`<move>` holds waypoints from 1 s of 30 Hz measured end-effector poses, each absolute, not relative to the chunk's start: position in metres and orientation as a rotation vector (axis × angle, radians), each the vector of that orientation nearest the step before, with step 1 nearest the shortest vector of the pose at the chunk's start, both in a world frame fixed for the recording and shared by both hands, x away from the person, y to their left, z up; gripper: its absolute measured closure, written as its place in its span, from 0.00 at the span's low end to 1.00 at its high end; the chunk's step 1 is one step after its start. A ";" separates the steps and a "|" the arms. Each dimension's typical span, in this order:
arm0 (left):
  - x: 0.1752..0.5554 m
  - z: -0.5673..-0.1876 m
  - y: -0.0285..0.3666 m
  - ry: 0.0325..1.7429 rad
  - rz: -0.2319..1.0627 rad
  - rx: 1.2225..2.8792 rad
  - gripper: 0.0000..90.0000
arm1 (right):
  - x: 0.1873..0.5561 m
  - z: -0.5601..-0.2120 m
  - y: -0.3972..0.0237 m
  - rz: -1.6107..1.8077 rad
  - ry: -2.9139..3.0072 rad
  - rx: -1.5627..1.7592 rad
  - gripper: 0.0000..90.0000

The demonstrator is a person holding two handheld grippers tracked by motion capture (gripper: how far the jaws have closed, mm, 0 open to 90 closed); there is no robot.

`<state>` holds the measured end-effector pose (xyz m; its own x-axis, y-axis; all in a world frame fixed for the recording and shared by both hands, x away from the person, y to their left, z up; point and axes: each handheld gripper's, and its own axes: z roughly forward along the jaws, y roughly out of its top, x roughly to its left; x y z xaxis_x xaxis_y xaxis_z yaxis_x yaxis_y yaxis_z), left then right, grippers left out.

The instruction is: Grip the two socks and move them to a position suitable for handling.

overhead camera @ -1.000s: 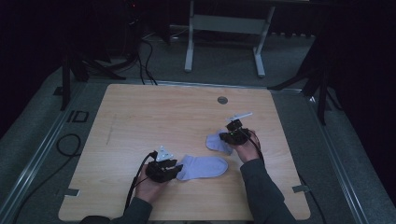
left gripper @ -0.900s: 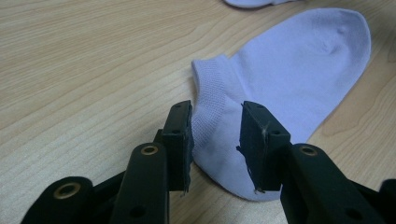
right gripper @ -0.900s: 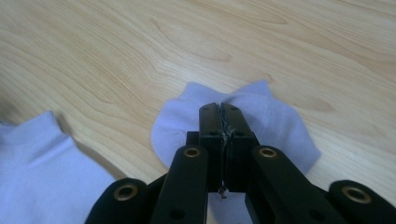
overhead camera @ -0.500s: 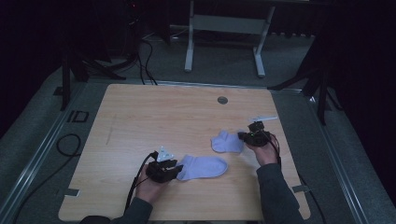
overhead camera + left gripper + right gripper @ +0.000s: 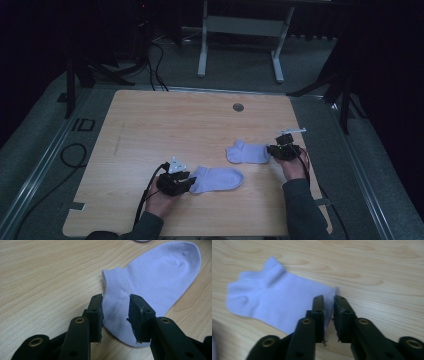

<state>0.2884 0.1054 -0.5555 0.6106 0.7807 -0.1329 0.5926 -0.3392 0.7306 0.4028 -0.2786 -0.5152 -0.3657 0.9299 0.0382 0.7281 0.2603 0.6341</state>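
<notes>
Lying flat on the wooden table (image 5: 150,130), two pale lilac ankle socks are sitting well apart from each other. The near sock (image 5: 217,178) is resting toward six o'clock on the tabletop, toe pointing to three o'clock, and the left gripper (image 5: 186,182) is hovering at its cuff end; in the left gripper view its jaws are standing apart over the ribbed cuff (image 5: 112,292), pads clear of the cloth. The far sock (image 5: 247,152) is lying toward four o'clock on the table, and the right gripper (image 5: 276,151) is meeting its three o'clock end. In the right gripper view the right jaws have just been opening, a narrow gap now showing between them with the sock's edge (image 5: 329,300) lying in that gap, no longer pinched. A round grommet (image 5: 238,107) is sitting near the table's twelve o'clock edge.
</notes>
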 end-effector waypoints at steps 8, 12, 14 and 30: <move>0.288 -0.556 0.104 1.077 0.307 2.065 0.71 | 0.402 -0.508 -0.287 0.794 2.135 1.530 0.72; 0.288 -0.556 0.104 1.076 0.308 2.064 0.71 | 0.402 -0.506 -0.282 0.839 2.157 1.493 0.68; 0.288 -0.556 0.104 1.078 0.308 2.063 0.71 | 0.403 -0.505 -0.277 0.853 2.169 1.472 0.67; 0.289 -0.557 0.103 1.078 0.315 2.067 0.69 | 0.406 -0.496 -0.240 0.912 2.273 1.301 0.65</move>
